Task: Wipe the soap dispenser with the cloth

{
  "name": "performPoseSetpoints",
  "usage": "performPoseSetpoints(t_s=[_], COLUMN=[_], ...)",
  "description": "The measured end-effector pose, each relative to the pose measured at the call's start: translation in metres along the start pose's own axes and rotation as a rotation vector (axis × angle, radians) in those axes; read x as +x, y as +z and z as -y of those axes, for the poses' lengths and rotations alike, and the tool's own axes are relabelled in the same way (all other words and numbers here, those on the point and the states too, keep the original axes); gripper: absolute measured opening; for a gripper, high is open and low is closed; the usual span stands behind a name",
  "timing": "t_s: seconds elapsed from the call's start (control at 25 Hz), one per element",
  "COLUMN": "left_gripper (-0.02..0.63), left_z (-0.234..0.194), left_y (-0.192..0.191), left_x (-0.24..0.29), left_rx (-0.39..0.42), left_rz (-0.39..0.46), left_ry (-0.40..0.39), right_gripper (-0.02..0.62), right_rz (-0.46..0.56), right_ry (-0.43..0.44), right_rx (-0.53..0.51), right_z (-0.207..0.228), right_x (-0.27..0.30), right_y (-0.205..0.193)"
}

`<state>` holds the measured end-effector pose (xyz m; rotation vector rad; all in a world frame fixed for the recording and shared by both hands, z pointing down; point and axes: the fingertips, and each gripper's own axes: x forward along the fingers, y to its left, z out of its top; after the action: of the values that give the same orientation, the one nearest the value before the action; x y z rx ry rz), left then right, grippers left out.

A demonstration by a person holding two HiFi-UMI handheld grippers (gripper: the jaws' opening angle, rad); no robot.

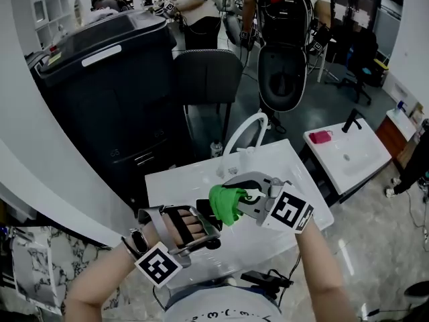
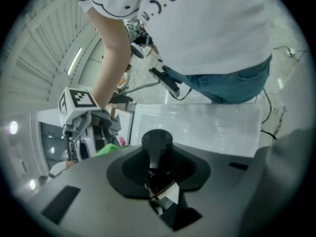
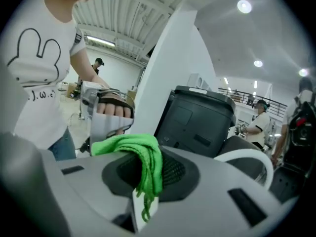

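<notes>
My left gripper point(image 1: 201, 225) is shut on a black soap dispenser point(image 1: 205, 208), held above the white washbasin top point(image 1: 194, 180). In the left gripper view the dispenser's round pump head point(image 2: 157, 143) sticks up between the jaws of the left gripper point(image 2: 160, 194). My right gripper point(image 1: 249, 201) is shut on a bright green cloth point(image 1: 226, 203), which is pressed against the dispenser's right side. In the right gripper view the cloth point(image 3: 133, 148) hangs out of the right gripper point(image 3: 143, 204), with the gloved left hand point(image 3: 112, 111) just behind it. The dispenser's body is mostly hidden.
A white arched faucet point(image 1: 244, 127) rises at the basin's far edge. Beyond stand a large black bin point(image 1: 107, 79) and a black chair point(image 1: 208, 79). A second white basin point(image 1: 348, 154) with a pink item sits to the right. People stand at the back.
</notes>
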<state>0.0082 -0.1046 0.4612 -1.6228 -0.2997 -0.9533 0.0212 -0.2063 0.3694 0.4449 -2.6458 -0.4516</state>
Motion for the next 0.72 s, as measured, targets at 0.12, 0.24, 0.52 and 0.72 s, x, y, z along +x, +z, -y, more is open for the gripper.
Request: performPoseSetpoints(t_s=[0.12,0.24,0.52,0.72], left_gripper=[0.110,0.110,0.110,0.112], left_z=[-0.007,-0.028,-0.027,-0.023], left_y=[0.001,0.002,0.004,0.011], left_x=[0.000,0.001,0.003,0.000], left_rx=[0.031,0.100,0.140,0.105], left_rz=[-0.003,-0.018,-0.039,-0.021], left_ry=[0.016,0.102,0.106,0.096], right_gripper=[0.063,0.063,0.063,0.061], right_rz=[-0.040,-0.101,-0.064,-0.148], right_ry=[0.112,0.211,0.265,0.167], right_rx=[-0.023,-0.037,0.112,0.164], right_z=[-0.017,-0.032,-0.030,-0.009], right_x=[0.005,0.024,0.057,0.080], right_y=[0.002,-0.005,-0.010,-0.042])
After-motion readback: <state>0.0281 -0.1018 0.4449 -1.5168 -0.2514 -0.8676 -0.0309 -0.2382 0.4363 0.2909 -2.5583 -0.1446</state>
